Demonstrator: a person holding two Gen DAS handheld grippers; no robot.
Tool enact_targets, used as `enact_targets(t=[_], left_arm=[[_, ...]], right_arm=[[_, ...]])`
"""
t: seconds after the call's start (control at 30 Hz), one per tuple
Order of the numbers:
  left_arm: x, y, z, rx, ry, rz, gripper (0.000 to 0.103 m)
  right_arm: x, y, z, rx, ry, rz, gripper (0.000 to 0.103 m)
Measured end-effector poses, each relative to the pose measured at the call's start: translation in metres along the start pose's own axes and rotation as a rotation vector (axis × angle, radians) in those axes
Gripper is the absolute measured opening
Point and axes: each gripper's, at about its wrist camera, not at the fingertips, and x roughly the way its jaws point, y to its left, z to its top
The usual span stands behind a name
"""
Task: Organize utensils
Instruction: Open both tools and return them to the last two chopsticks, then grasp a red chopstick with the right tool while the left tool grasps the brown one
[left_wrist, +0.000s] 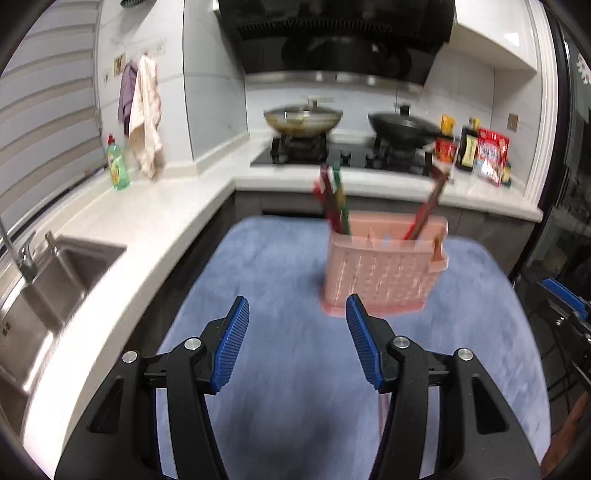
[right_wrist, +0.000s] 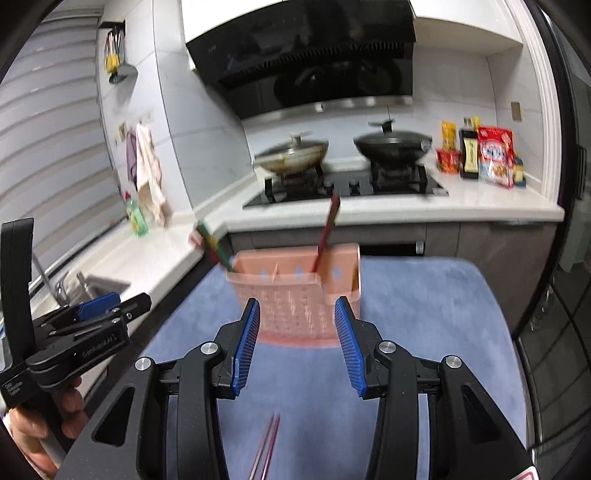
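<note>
Your left tool (left_wrist: 297, 314) hangs over the blue mat (left_wrist: 266, 266), its two blue pads spread wide with nothing between them. It points toward the pink utensil holder (left_wrist: 384, 273), which stands ahead and a little to the right of its line. In the right wrist view you can see this tool (right_wrist: 110, 306) off to the left, level with the bench edge, your hand (right_wrist: 44, 424) wrapped around its grip.

Your right tool (right_wrist: 297, 317) is also spread, empty, and aimed straight at the holder (right_wrist: 295, 295); the pad tips frame the holder's lower front wall, though the blur hides whether they touch it or only sit just short of it.

The holder stands upright on the mat, which covers the bench, and has slotted walls and inner dividers. A bunch of red and green chopsticks (left_wrist: 336, 203) leans out of its left compartment, tips tilted to the left in the right wrist view (right_wrist: 212, 245). A single pair of dark red chopsticks (right_wrist: 327, 232) stands in a compartment further right, tilted toward the stove.

One more pair of reddish chopsticks (right_wrist: 266, 446) lies flat on the mat beneath your right tool, between its arms, well short of the holder.
</note>
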Motion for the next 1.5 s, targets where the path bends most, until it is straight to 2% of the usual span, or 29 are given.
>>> enact_targets(t=[0.2,0.33,0.6,0.97,1.1,1.43,1.5], left_arm=[[-0.001,0.010,-0.065,-0.018,0.103,0.006,0.052],[-0.001,0.013,-0.104,-0.026,0.160,-0.010,0.052],[-0.004,0.010,-0.162,-0.032,0.248,-0.023,0.052],[-0.014,0.020,-0.192,-0.074,0.276,-0.021,0.052],[-0.015,0.024,-0.198,-0.079,0.284,-0.014,0.052],[-0.016,0.024,-0.205,-0.084,0.299,-0.025,0.052],[-0.016,0.023,-0.205,-0.081,0.300,-0.028,0.052]], right_arm=[[-0.012,0.001,-0.069,0.026,0.109,-0.011,0.042],[-0.018,0.005,-0.115,0.010,0.164,-0.049,0.042],[-0.027,0.020,-0.178,-0.011,0.254,-0.045,0.042],[-0.026,0.046,-0.215,-0.034,0.306,0.000,0.039],[-0.021,0.051,-0.223,-0.052,0.321,0.002,0.030],[-0.013,0.050,-0.233,-0.054,0.337,-0.004,0.018],[-0.013,0.049,-0.233,-0.057,0.333,-0.010,0.013]])
